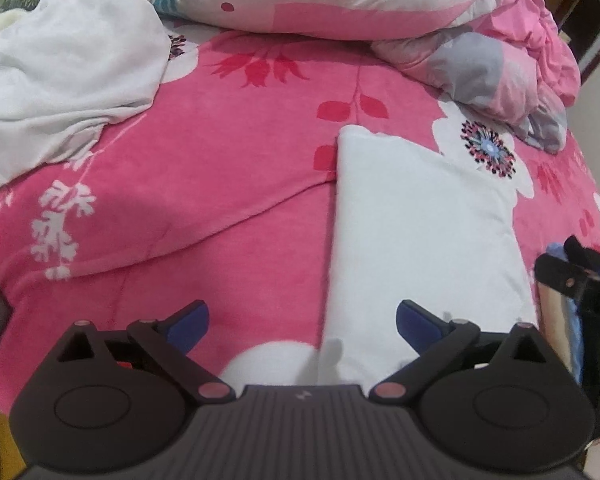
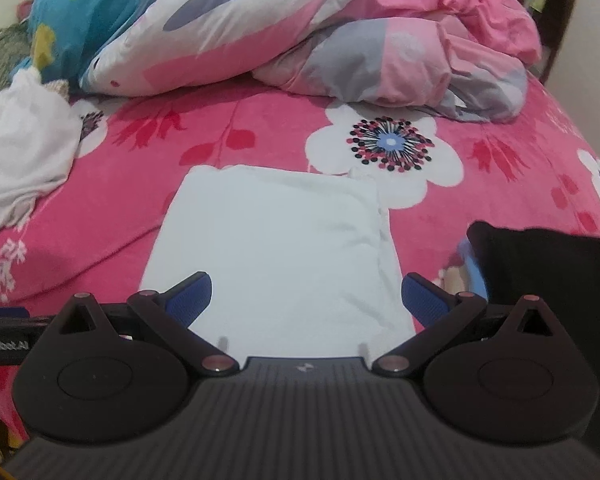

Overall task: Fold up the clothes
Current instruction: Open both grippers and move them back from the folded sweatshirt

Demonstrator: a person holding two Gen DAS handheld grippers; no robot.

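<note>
While both views show the folded white cloth [image 2: 276, 248] flat on the pink floral blanket [image 1: 220, 160], only the left wrist view shows the crumpled white garment [image 1: 64, 64] spread at far left; only the right wrist view shows a black cloth [image 2: 540, 264] at near right; left gripper [image 1: 302, 322] jaws wide, empty, cloth's left edge between them; right gripper [image 2: 306, 298] jaws wide, empty, cloth's near edge between them, untouched.
</note>
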